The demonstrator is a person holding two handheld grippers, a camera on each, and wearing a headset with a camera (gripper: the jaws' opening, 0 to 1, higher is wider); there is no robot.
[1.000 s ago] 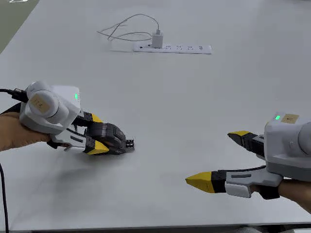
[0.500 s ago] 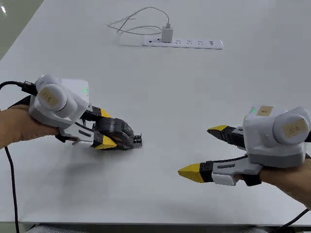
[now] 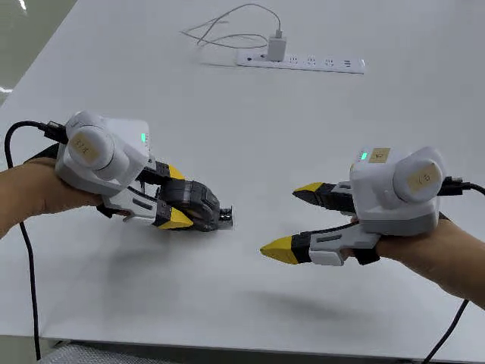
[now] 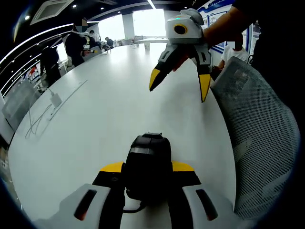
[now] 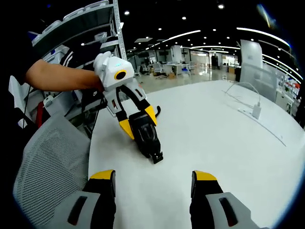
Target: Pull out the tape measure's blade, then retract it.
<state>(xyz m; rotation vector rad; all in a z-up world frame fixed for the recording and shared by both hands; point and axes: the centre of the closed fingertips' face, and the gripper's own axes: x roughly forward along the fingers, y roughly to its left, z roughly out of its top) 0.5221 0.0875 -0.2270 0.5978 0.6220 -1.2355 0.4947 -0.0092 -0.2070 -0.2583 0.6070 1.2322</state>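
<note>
Tape measure (image 3: 201, 206) clamped in left gripper (image 3: 176, 197) on table (image 3: 303, 121); right gripper (image 3: 292, 218) spread wide, well apart

The tabletop (image 3: 250, 114) is looking smooth and white, matt with a faint sheen, and is softly reflecting ceiling light in the left gripper view. The tape measure (image 3: 198, 206) is showing a black matt casing, plastic or rubber by its look. The left gripper (image 3: 177, 197) and the right gripper (image 3: 292, 218) are wearing smooth, slightly glossy white plastic housings. Their fingers (image 3: 282, 249) are showing black plastic with matt yellow tips. The power strip (image 3: 303, 62) is looking like white plastic. A chair (image 4: 257, 119) is showing grey woven mesh.
</note>
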